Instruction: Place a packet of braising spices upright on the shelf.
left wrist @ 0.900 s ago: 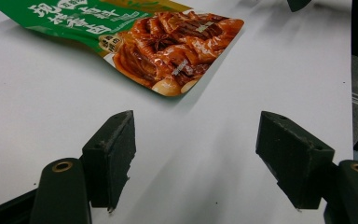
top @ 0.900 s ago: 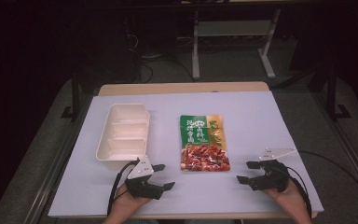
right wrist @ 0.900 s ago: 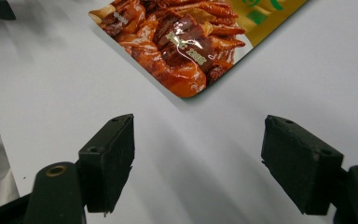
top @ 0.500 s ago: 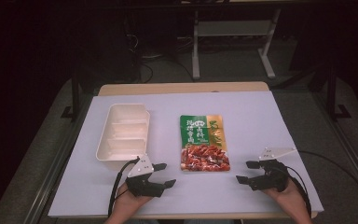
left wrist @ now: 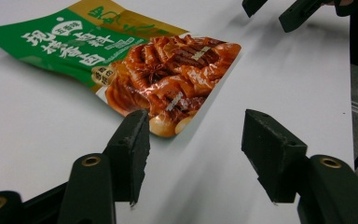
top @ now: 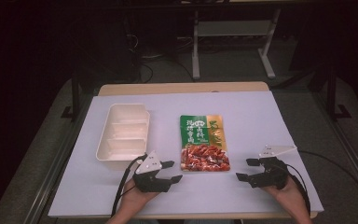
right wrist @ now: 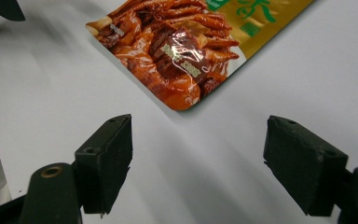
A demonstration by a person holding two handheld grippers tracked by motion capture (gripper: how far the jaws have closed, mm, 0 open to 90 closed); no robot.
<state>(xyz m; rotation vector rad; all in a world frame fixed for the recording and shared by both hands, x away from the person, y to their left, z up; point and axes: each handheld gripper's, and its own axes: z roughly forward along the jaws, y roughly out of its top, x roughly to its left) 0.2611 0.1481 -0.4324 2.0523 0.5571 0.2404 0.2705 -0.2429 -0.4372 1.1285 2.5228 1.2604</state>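
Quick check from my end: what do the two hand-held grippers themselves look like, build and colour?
Both are matte black. The left hand-held gripper and the right hand-held gripper each carry a pale grey three-cornered plate on top and trail a black cable back toward the person. In the gripper views, each jaw ends in a blocky black pad on an arm with a brass-coloured rivet. No sleeves show at the wrists.

Packet [top: 203,142] lies between open table [top: 261,112].
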